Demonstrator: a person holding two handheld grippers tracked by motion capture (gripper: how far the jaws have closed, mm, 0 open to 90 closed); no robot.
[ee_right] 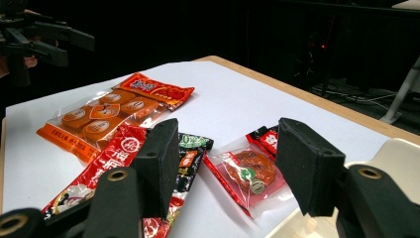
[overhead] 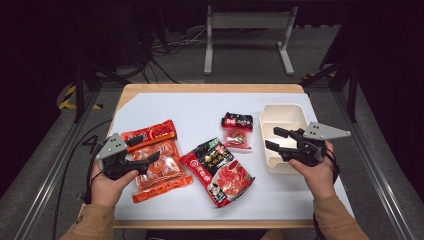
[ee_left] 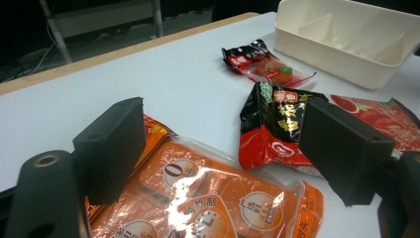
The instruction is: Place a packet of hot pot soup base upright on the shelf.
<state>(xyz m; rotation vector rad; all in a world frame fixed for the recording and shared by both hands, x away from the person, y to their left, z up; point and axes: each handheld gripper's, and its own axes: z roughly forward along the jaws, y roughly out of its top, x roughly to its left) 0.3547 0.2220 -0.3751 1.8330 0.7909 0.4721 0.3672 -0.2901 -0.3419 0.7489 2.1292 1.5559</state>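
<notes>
High view: left gripper [overhead: 141,152] open-jawed over orange packet [overhead: 156,161]

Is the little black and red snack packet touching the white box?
Apart. In the high view, a strip of bare white table separates the small snack packet from the white box; the left gripper view shows the same gap.

My left tongs [overhead: 145,149] cover part of the orange packet [overhead: 162,172] (its print is too small to read). My right tongs [overhead: 276,138] hide some of the tray [overhead: 282,114].
</notes>
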